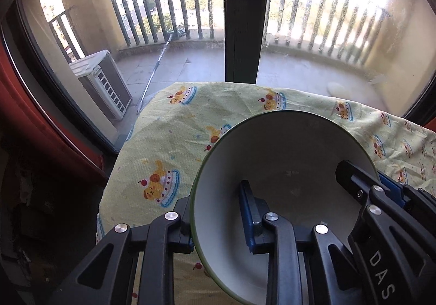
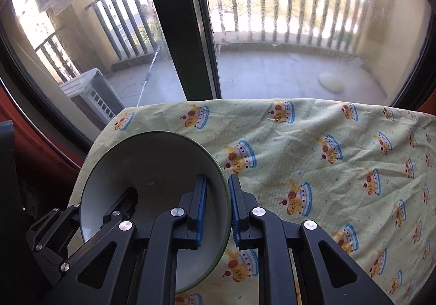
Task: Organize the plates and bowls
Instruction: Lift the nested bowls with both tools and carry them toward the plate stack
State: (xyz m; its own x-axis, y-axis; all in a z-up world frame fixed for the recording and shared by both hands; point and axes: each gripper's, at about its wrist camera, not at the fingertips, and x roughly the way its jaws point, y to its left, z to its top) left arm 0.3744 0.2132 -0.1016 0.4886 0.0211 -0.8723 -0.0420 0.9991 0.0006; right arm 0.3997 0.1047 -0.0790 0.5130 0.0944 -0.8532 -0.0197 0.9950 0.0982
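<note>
**Inspector:** Largest surface first?

**Assistant:** A yellow woven cloth (image 2: 340, 146), wrinkled, printed with cartoon cakes, covers the table before a dusty glass window (image 1: 174, 40).

**Inspector:** The task item?

**Assistant:** One round bowl (image 1: 286, 157), smooth off-white inside with a thin green rim, sits tilted over the cloth's near left area.

**Inspector:** Tools?

**Assistant:** The left gripper (image 1: 218, 226) is clamped on the bowl's left wall; the right gripper (image 2: 218, 212) is clamped on its right wall. Blue ribbed pads (image 2: 201, 212) press the rim.
</note>
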